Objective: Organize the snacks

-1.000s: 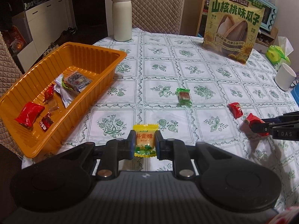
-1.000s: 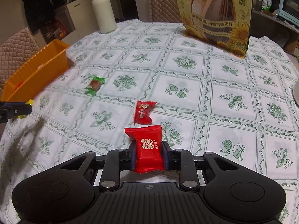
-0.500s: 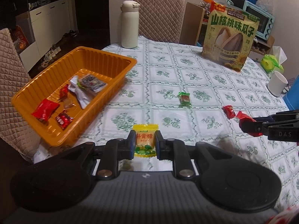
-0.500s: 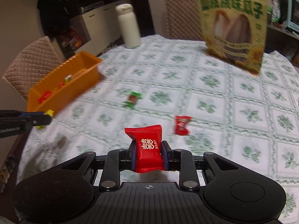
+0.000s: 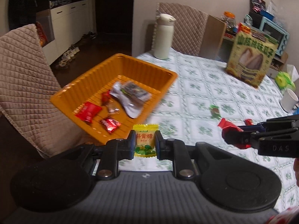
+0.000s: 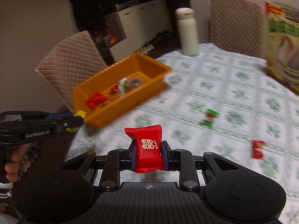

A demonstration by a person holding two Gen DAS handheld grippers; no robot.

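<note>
Over the patterned bench (image 5: 214, 85), my left tongs (image 5: 144, 143) pinch a yellow candy (image 5: 145, 140), my right tongs (image 6: 149, 154) a red candy (image 6: 149, 150), both at lower centre; releasing short of the orange tray (image 5: 97, 71) at left would probably drop them.

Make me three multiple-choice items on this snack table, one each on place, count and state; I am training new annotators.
1. Where does the white cylindrical flask stand?
A. in the tray
B. on the tablecloth beyond the tray
C. on a chair

2. How many loose wrapped candies lie on the green-patterned tablecloth?
A. two
B. four
C. none

3. What do the left tongs hold?
A. nothing
B. a green candy
C. a yellow candy packet

Key: B, the flask stands past the orange ribbed plastic tray; A, one green, one red; C, the packet is pinched between them.
</note>
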